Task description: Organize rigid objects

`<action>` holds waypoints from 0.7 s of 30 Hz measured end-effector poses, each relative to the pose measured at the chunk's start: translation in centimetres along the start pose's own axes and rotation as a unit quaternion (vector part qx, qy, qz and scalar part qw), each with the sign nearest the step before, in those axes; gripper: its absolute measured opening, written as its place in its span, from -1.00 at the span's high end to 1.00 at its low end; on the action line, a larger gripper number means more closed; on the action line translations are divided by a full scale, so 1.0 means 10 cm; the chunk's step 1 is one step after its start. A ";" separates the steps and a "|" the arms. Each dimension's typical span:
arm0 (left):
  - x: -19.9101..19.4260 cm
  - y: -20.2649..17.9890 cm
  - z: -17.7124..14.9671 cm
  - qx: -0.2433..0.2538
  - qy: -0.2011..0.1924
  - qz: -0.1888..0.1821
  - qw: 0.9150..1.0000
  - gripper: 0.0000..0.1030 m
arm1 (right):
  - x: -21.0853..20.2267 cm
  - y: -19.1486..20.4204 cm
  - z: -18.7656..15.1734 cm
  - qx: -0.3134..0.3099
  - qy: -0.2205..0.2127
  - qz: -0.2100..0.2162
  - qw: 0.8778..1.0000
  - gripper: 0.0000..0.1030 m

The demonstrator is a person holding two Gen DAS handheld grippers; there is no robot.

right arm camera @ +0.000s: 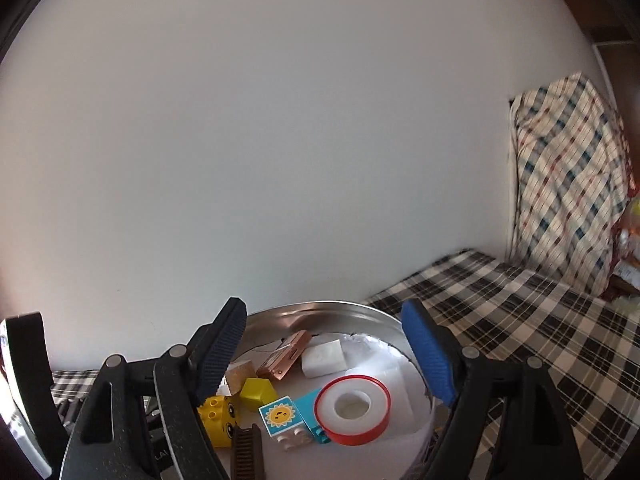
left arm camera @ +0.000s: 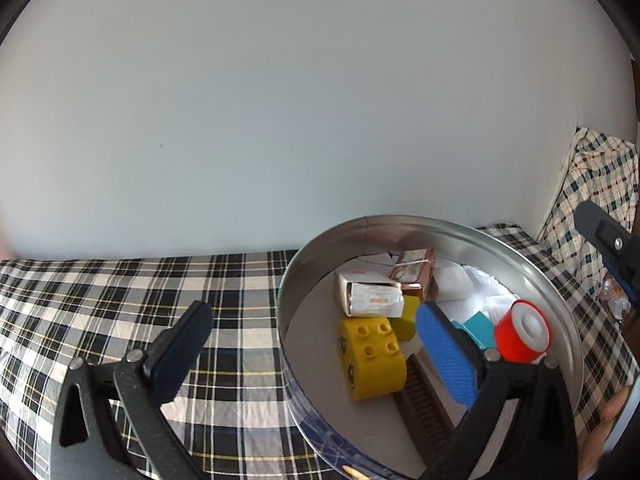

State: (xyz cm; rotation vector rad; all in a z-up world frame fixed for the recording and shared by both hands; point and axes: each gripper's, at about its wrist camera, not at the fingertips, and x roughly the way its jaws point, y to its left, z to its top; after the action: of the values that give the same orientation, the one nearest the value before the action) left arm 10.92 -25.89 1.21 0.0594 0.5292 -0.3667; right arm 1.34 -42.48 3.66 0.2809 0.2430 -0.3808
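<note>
While the black-and-white plaid cloth (left arm camera: pixel 120 300) fills the lower left of the left wrist view, the round silver metal tin (left arm camera: pixel 532 268) sits at lower right, holding every loose piece. Largest inside is the yellow studded plastic brick (left arm camera: pixel 372 360), stiff and light, probably best pinched across its flat sides. Right of it stands the red-rimmed white tape spool (right arm camera: pixel 352 408), smooth and likely to slip, so grip its rim. Both the left gripper (left arm camera: pixel 316 344) and right gripper (right arm camera: pixel 324 356) have their jaws spread apart, holding nothing.
</note>
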 end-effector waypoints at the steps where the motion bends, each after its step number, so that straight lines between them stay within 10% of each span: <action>1: -0.02 0.00 -0.02 0.003 -0.007 0.000 1.000 -1.00 | -0.02 0.00 -0.02 0.003 -0.001 -0.001 1.000 -0.59; 21: -0.56 -0.11 -0.32 0.044 -0.092 0.013 0.995 -1.00 | -0.34 0.09 -0.31 -0.034 -0.040 0.001 0.999 -0.59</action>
State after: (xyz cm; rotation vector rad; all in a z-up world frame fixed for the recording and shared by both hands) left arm 4.51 -24.61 1.33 0.1163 0.3290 -0.3654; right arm -1.95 -39.60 1.91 0.1991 0.1762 -0.3794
